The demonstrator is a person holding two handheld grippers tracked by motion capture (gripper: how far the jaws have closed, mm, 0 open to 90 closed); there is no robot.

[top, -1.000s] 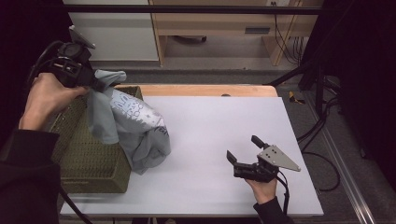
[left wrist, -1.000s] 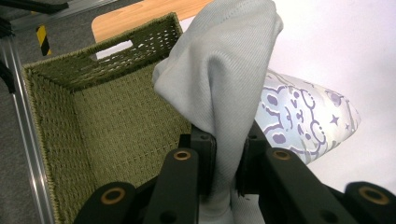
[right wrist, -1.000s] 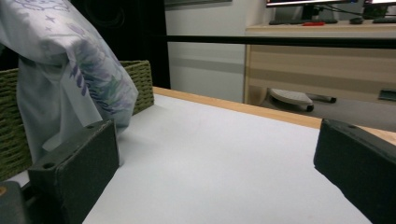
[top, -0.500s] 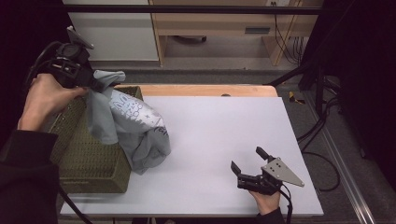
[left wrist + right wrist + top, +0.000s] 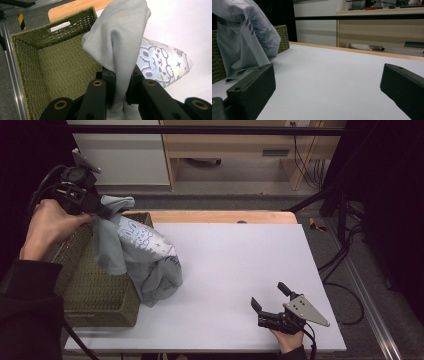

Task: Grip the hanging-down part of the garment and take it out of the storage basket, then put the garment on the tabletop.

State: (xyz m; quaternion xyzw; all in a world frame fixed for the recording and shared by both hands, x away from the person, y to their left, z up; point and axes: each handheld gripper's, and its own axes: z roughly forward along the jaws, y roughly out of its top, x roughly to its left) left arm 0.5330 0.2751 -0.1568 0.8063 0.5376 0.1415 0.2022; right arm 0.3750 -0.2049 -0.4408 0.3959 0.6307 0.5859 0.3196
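Observation:
A pale grey-blue garment [image 5: 137,255] with a purple print hangs over the near right rim of a green woven basket [image 5: 95,295] at the table's left. My left gripper [image 5: 102,210] is shut on the garment's top fold and holds it up above the basket's far corner. In the left gripper view the cloth [image 5: 122,47] is pinched between the two jaws, with the basket [image 5: 50,65] below. My right gripper [image 5: 270,297] rests low near the table's front right edge, open, with nothing between its fingers. The right gripper view shows the garment [image 5: 244,37] far off at the left.
The white table top [image 5: 235,260] stretches between the basket and my right gripper. A wooden strip [image 5: 220,216] runs along its far edge. Beyond it stand a white cabinet [image 5: 120,155] and a wooden shelf unit [image 5: 240,150]. Cables [image 5: 345,260] lie on the floor at the right.
My right gripper has drawn back toward the table's front edge. The left gripper and the garment have hardly moved.

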